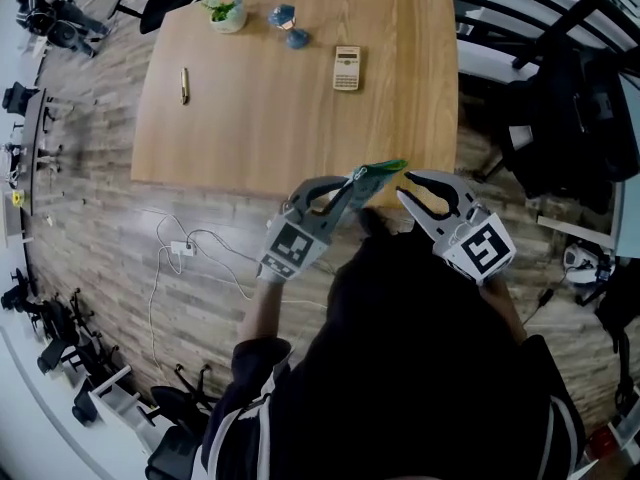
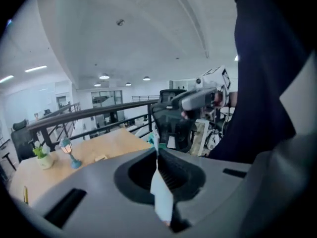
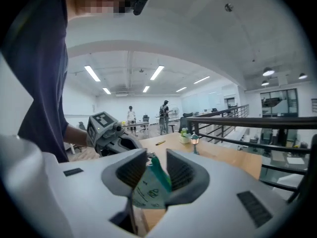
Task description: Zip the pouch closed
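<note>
The flat, pale pouch [image 1: 378,173] with a green zip edge hangs in the air just above the near edge of the light wooden surface [image 1: 260,108], stretched between the two claws. Its long axis runs roughly along that near edge, and the green zip edge follows the same line.

The left claw [image 1: 352,180] is clamped tight on the pouch's left end, which shows edge-on as a thin pale strip in the left gripper view. The right claw [image 1: 405,184] stands at the other end. Its jaws are a narrow way apart, with the pouch's green-edged corner between them and apparently not squeezed.

The zip slider cannot be made out. The right claw looks nearer the free end, so the closing pull probably runs along the zip line, away from the left claw's anchor.
</note>
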A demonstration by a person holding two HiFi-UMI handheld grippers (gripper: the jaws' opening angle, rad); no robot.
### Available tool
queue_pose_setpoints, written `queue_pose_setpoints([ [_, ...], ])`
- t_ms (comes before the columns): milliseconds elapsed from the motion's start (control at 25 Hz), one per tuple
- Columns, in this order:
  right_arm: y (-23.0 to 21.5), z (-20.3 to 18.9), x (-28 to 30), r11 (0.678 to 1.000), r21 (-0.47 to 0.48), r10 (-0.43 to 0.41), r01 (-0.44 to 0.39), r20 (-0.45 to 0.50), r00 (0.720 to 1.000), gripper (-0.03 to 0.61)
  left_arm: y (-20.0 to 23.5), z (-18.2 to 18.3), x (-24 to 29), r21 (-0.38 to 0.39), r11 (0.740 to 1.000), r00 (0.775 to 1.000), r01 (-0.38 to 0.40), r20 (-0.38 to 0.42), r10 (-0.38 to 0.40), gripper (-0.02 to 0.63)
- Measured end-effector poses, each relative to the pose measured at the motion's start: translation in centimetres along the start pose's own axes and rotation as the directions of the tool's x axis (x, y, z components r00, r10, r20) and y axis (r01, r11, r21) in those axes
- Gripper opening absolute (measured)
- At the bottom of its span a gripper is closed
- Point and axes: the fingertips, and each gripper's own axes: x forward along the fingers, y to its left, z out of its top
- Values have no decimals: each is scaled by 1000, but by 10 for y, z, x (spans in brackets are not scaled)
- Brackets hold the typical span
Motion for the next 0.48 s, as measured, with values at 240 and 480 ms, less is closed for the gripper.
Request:
queue_pose_setpoints([
  [240,38,13,19,980,-44,195,-194,16,981,270,-27,51,-20,19,999,994,43,95,-44,8],
  [480,38,33,16,969,76,224,-236,139,965,268,-39,67,-24,61,995,988,73,130,-81,8],
])
